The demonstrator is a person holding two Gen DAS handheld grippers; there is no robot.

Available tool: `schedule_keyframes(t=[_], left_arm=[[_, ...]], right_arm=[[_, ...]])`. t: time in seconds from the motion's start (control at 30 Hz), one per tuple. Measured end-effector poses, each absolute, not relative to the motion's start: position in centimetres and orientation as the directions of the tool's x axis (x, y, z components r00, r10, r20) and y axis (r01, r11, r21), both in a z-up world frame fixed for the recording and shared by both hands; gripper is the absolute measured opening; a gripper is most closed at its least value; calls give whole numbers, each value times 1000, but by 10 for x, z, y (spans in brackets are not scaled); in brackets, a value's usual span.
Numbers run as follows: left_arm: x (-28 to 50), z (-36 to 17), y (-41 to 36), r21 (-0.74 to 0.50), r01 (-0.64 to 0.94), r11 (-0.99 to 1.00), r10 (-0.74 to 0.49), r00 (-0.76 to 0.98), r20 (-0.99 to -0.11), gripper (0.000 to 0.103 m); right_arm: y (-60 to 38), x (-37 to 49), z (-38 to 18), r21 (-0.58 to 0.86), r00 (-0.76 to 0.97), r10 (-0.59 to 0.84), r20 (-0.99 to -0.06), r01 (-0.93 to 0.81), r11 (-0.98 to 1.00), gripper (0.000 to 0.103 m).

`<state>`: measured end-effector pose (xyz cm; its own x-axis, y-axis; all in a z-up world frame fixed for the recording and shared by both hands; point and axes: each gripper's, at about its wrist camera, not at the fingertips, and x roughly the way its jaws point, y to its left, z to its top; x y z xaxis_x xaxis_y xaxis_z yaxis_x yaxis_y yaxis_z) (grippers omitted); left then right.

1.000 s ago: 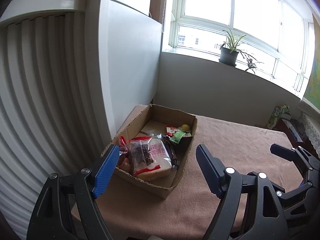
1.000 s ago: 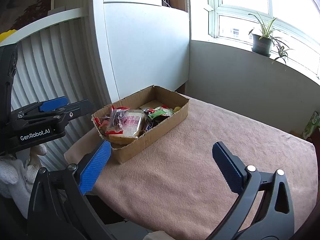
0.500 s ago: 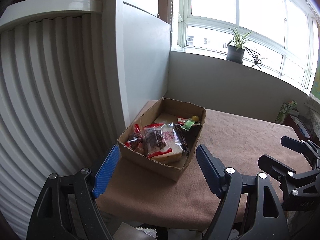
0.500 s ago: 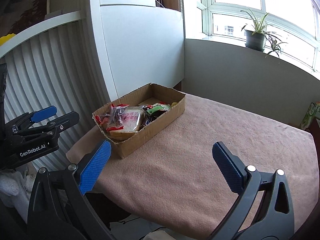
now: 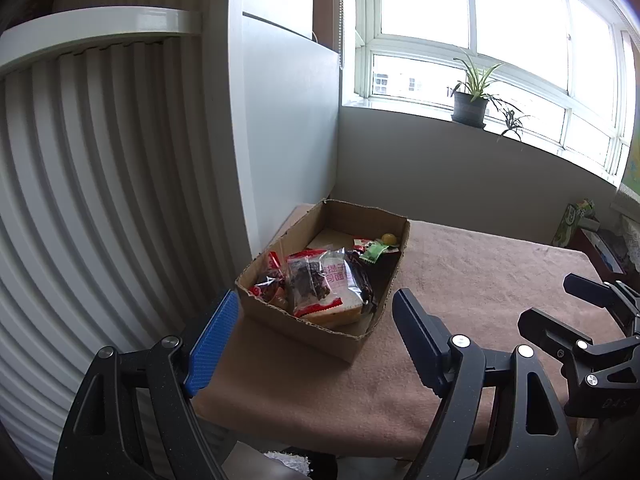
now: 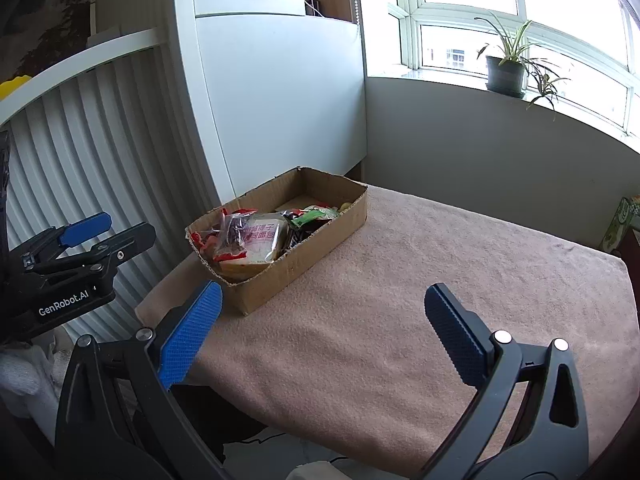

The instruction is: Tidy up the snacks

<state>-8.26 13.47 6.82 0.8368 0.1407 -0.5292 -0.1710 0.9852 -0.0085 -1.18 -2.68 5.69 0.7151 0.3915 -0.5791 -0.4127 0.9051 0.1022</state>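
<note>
Snacks [image 5: 320, 284] fill the near end of an open cardboard box [image 5: 304, 332] that sits at the left edge of a tabletop [image 5: 480, 280] covered in pinkish-brown cloth, as seen from the left wrist. A clear bread packet [image 5: 336, 280] with red print lies on top, hiding most of what is under it; a green wrapper [image 5: 372, 252] and a small yellow item [image 5: 389, 238] lie further back, their labels too small to read. The left claw [image 5: 316, 336] hangs wide open short of the box, holding and touching nothing, its base cut off by the lower frame. At the right edge the right claw [image 5: 560, 308] shows only in part. A potted plant [image 5: 470, 104] stands on the window sill.

From the right wrist, the box [image 6: 304, 256] lies ahead and to the left, the snacks [image 6: 256, 236] heaped at its nearer end. The right claw [image 6: 324, 328] stands wide open above bare cloth [image 6: 400, 300], empty and well apart from the box. The left claw [image 6: 106, 228] enters at far left, open, its body running out of frame.
</note>
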Motion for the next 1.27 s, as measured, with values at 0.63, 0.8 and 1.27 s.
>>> schedule_keyframes(t=[0.63, 0.8, 1.27], left_arm=[[-83, 68, 132, -10, -166, 986, 135, 836, -532, 80], [-82, 69, 132, -13, -162, 987, 130, 836, -532, 80], [-83, 68, 125, -8, -154, 988, 127, 841, -525, 80]], right_arm=[[-26, -13, 53, 101, 717, 382, -583, -402, 910, 103], [-26, -13, 51, 108, 713, 382, -588, -399, 911, 103], [-28, -15, 46, 106, 714, 369, -594, -386, 917, 103]])
